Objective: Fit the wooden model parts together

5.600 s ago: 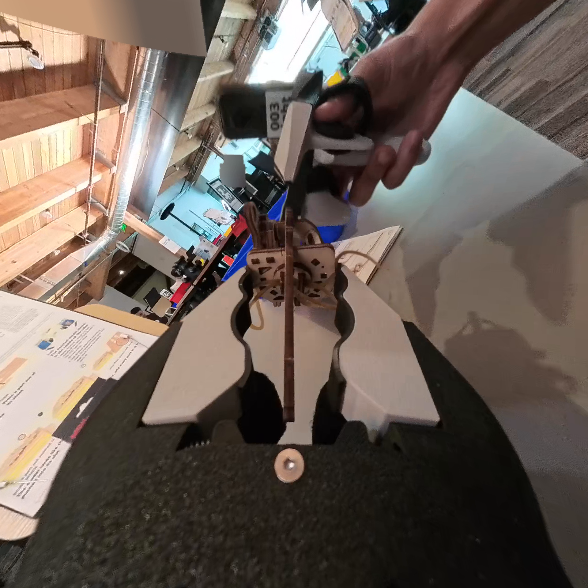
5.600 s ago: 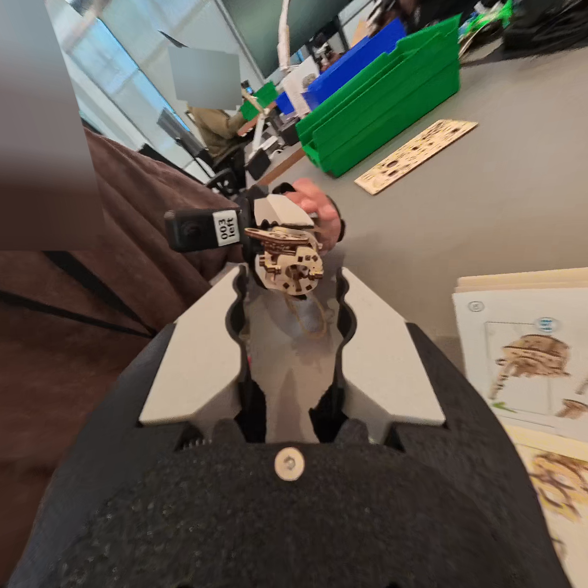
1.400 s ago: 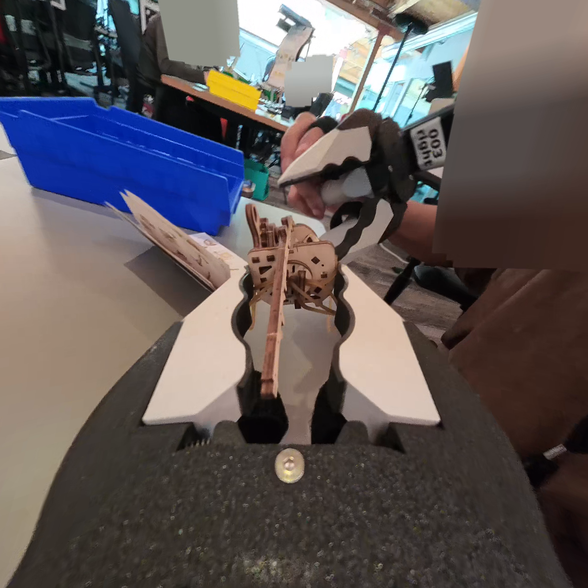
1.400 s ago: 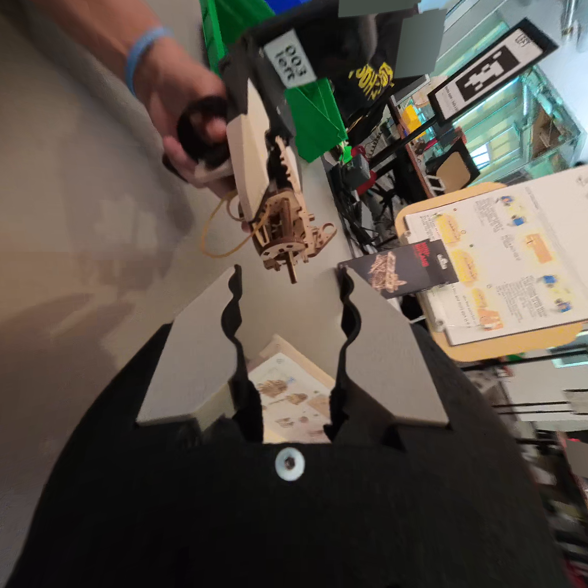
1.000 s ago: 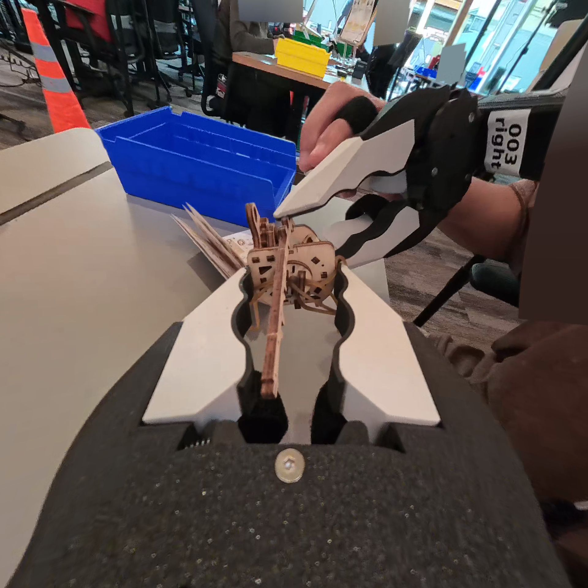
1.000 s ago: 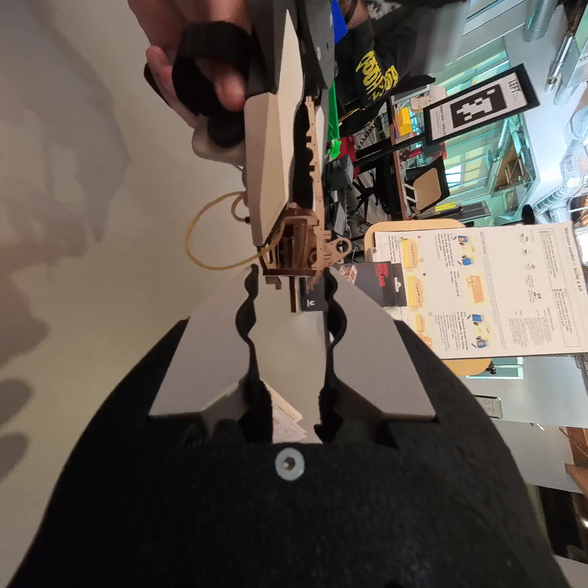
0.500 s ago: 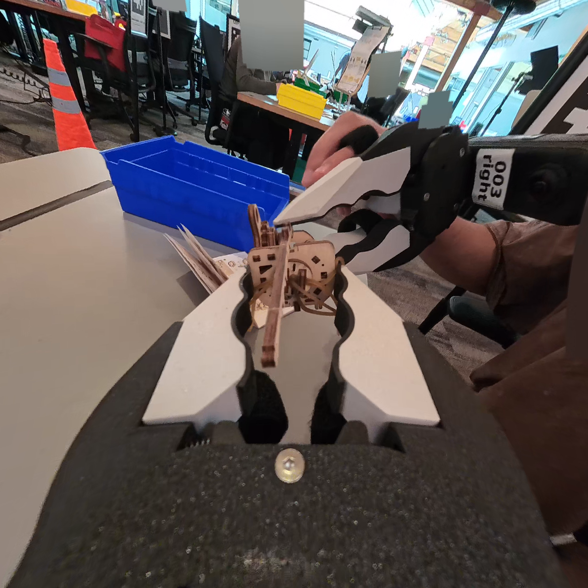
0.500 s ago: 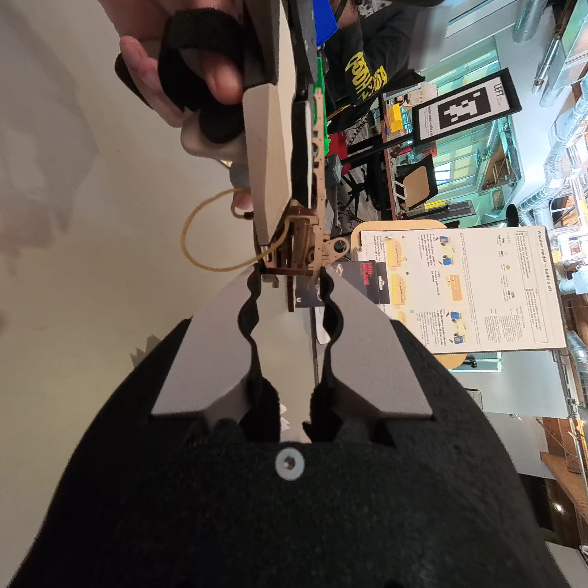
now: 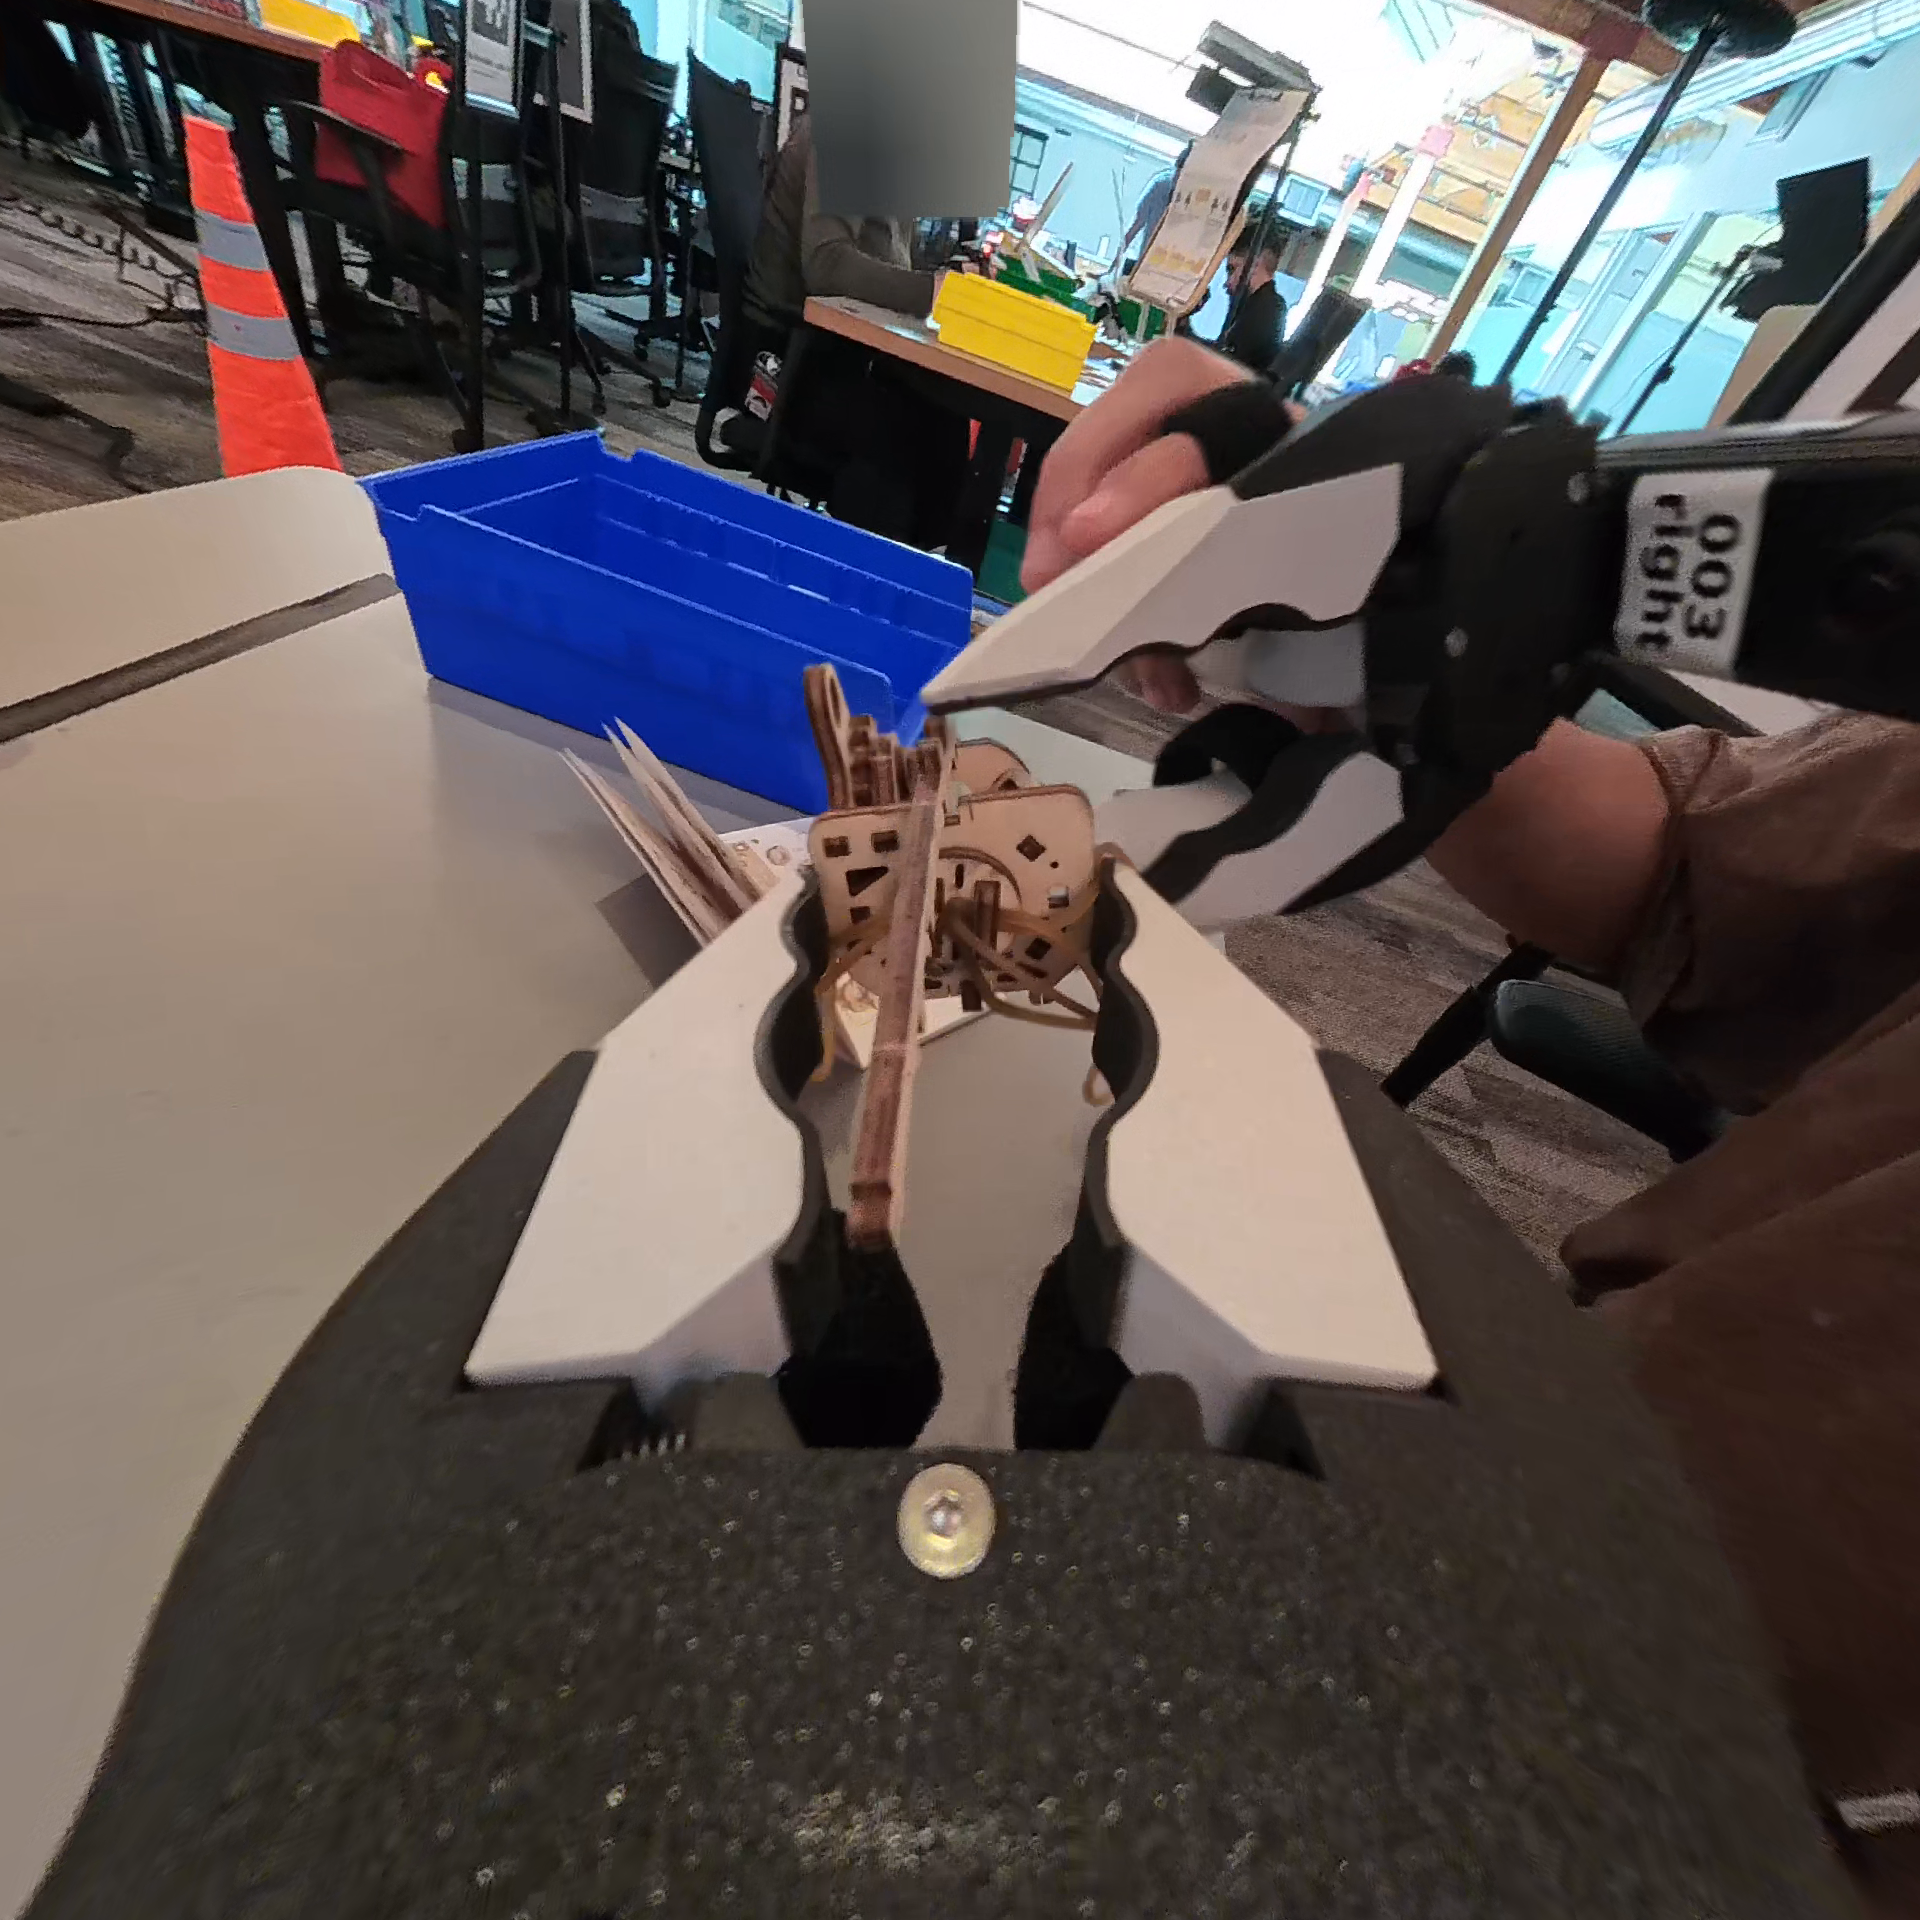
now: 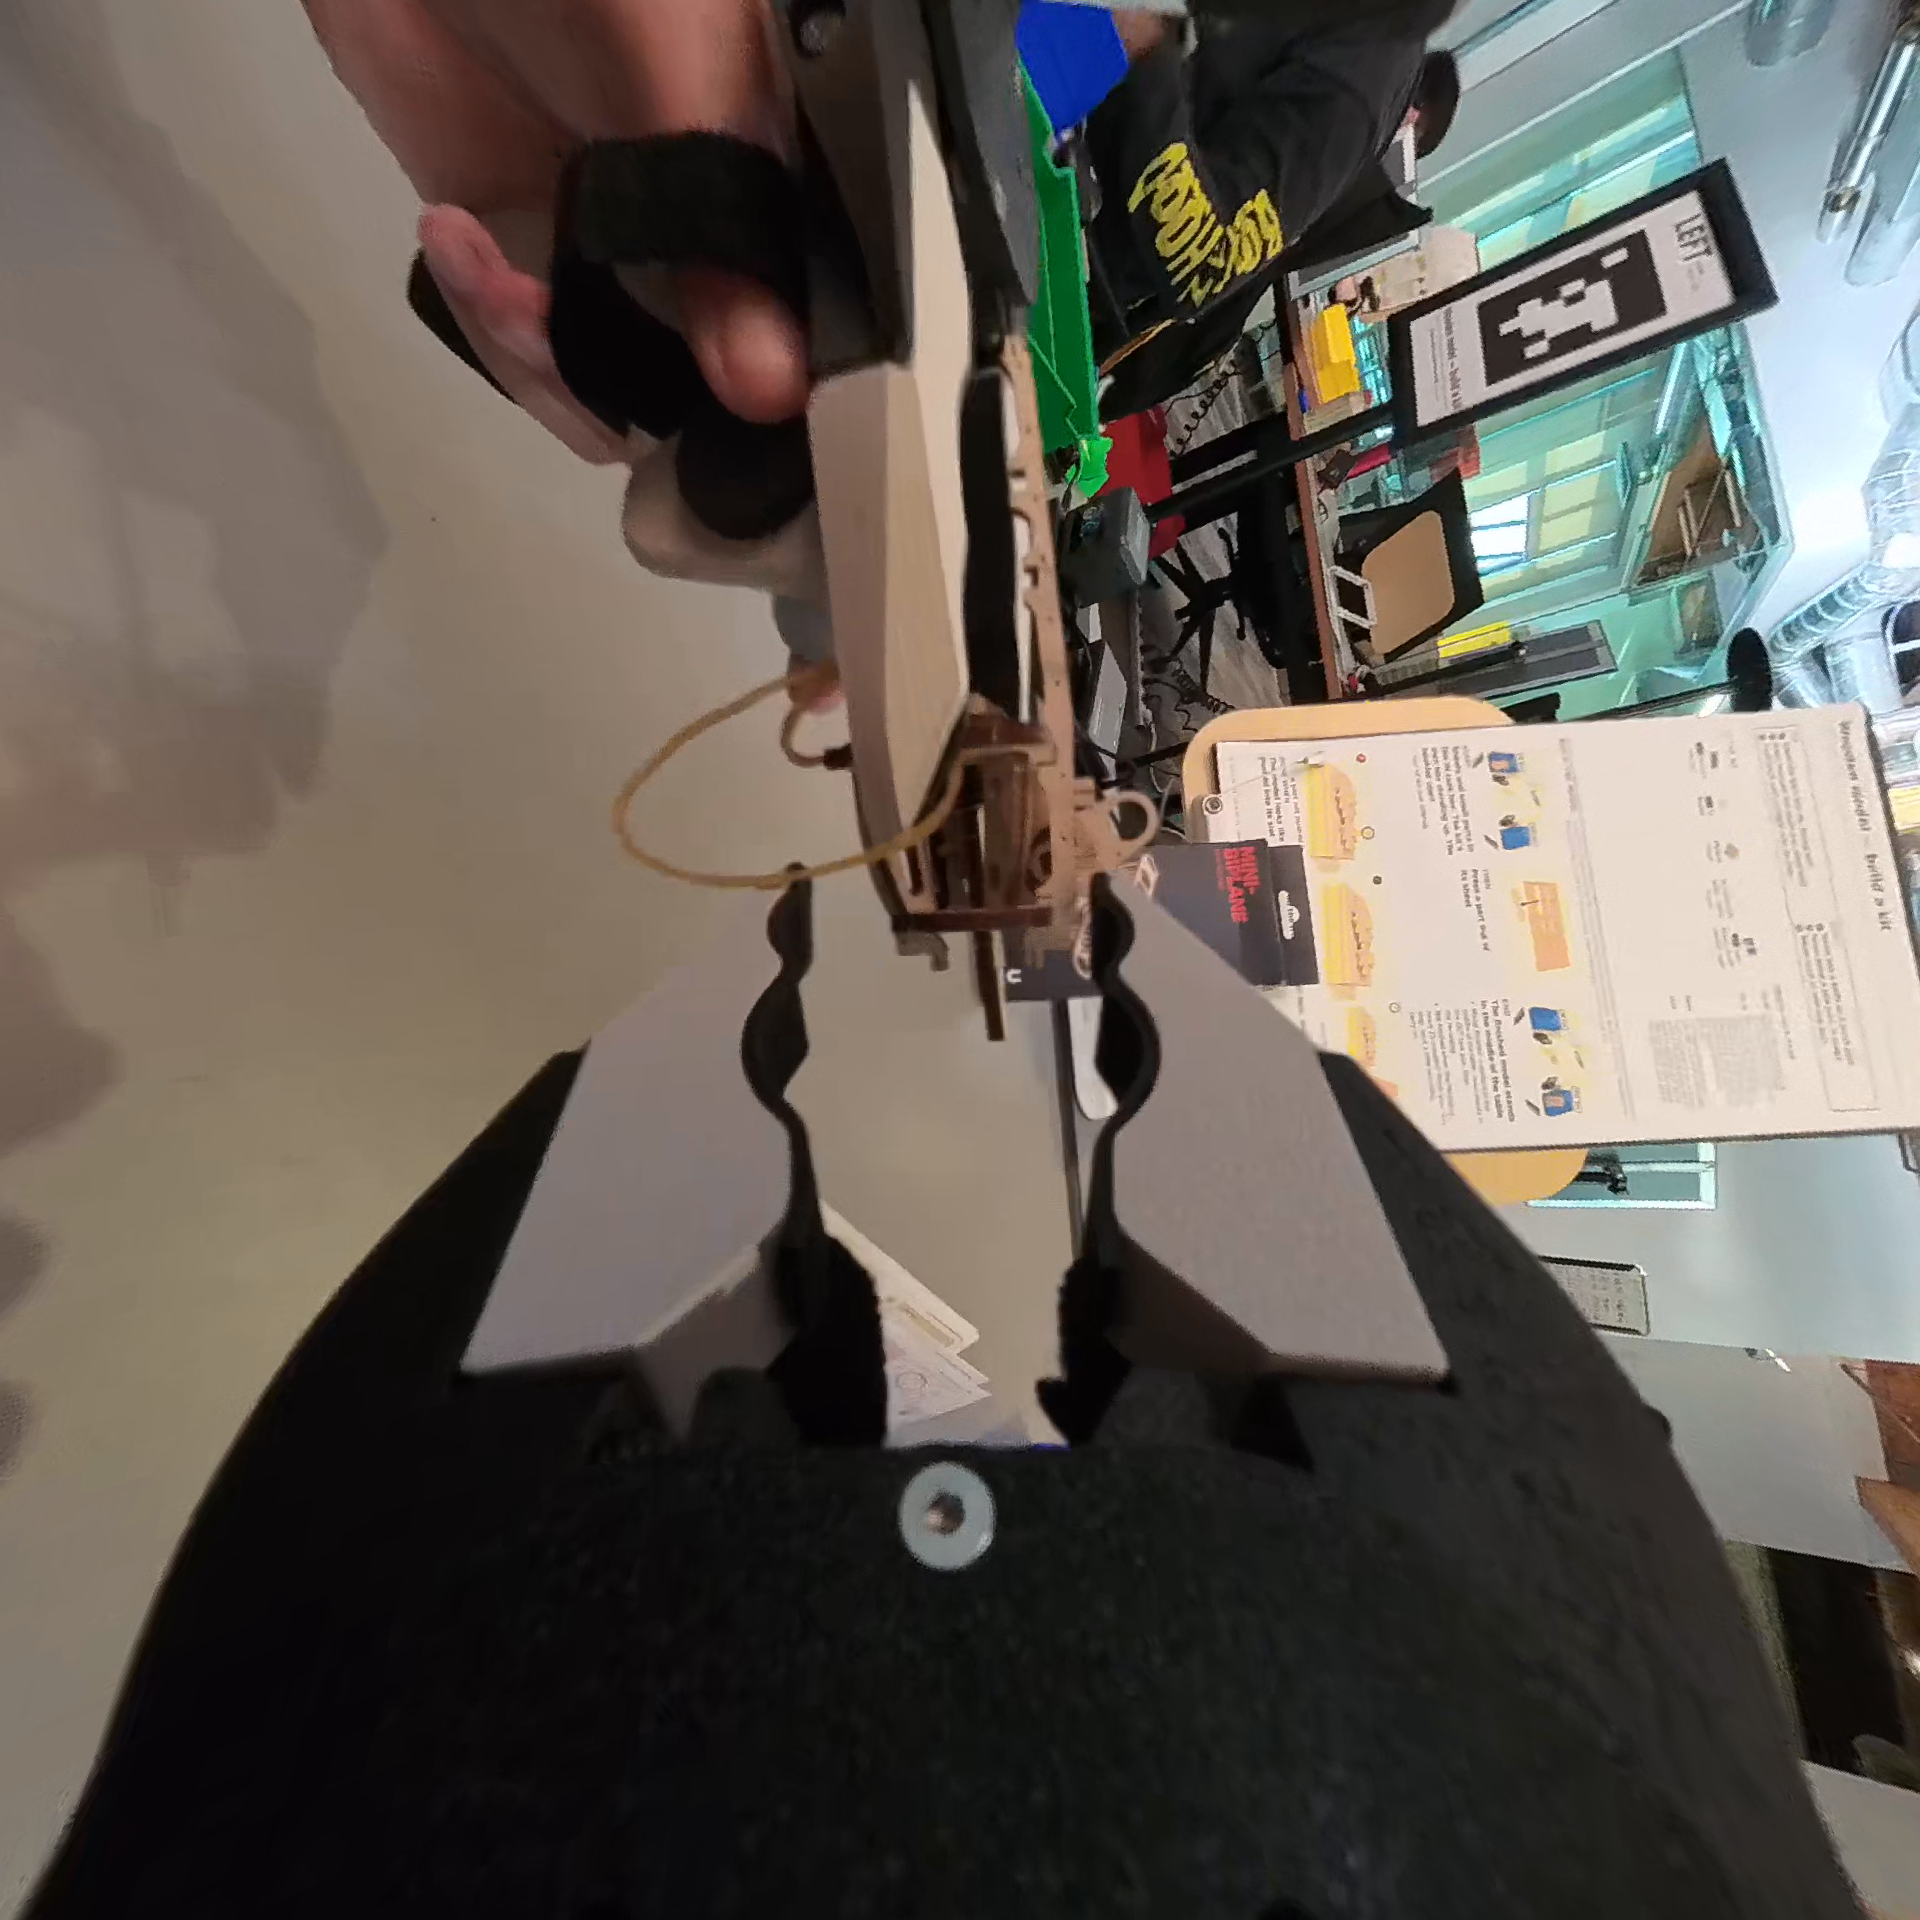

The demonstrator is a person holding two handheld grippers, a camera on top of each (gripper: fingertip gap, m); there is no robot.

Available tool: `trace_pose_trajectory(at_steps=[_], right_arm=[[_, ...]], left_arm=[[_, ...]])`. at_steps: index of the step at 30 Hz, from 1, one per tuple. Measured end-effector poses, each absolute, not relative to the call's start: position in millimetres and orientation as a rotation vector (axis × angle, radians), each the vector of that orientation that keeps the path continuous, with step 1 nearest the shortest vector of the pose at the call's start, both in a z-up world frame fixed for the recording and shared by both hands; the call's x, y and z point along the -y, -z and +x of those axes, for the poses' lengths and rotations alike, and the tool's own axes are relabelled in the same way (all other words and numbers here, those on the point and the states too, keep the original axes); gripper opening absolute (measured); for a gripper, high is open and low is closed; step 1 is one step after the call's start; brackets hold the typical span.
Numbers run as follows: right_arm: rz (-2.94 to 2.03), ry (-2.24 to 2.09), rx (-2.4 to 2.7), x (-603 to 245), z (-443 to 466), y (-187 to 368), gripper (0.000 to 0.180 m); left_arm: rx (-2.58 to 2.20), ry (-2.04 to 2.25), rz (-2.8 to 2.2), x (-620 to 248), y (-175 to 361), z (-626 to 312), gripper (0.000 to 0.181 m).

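My left gripper (image 9: 951, 914) is shut on the wooden model (image 9: 956, 862), a small laser-cut assembly with rubber bands (image 9: 1039, 997) hanging from it. A long wooden strip (image 9: 883, 1101) of the model runs back between the fingers. My right gripper (image 9: 1029, 758) comes in from the right, open, its two tips above and beside the model's far end. In the right wrist view the model (image 10: 997, 852) sits between my right gripper's (image 10: 951, 914) open tips, held edge-on by the left gripper (image 10: 904, 520). A rubber band loop (image 10: 675, 821) hangs to the left.
A blue bin (image 9: 675, 592) stands on the grey table (image 9: 260, 935) behind a fan of wooden part sheets (image 9: 675, 831). An instruction sheet on a board (image 10: 1558, 935) and a dark card (image 10: 1236, 914) show behind the model. A person's hand (image 10: 623, 260) grips the left gripper.
My right gripper moved in until its tips straddled the model's end, narrowed, then opened a little. My left gripper kept hold of the model while the view swung round.
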State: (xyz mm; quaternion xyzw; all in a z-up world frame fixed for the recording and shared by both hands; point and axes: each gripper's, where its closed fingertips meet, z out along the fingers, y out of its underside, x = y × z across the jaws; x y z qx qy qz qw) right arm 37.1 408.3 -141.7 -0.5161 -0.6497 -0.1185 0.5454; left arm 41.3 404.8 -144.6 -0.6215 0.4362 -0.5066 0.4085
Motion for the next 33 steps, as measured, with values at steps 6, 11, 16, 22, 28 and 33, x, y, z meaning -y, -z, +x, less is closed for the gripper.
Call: trace_pose_trajectory(at_steps=[6, 11, 16, 22, 28, 33], right_arm=[[-1.186, 0.299, 1.571, -403, 22, 141, 0.067], [-1.21, 0.298, 1.603, -409, 15, 149, 0.066], [-1.175, 0.303, 1.578, -409, 13, 144, 0.053], [-1.083, 0.366, 1.558, -408, 12, 138, 0.042], [-1.078, 0.356, 1.561, -408, 10, 138, 0.043], [-1.08, 0.353, 1.567, -408, 12, 138, 0.049]], left_arm=[[-1.088, 1.272, -1.622, -408, 150, 39, 0.048], [-1.14, 1.207, -1.616, -400, 152, 41, 0.048], [-1.151, 1.158, -1.607, -398, 149, 41, 0.048], [-1.111, 1.2, -1.631, -401, 145, 40, 0.049], [-1.123, 1.187, -1.603, -402, 144, 38, 0.049], [-1.155, 1.085, -1.553, -403, 143, 37, 0.049]])
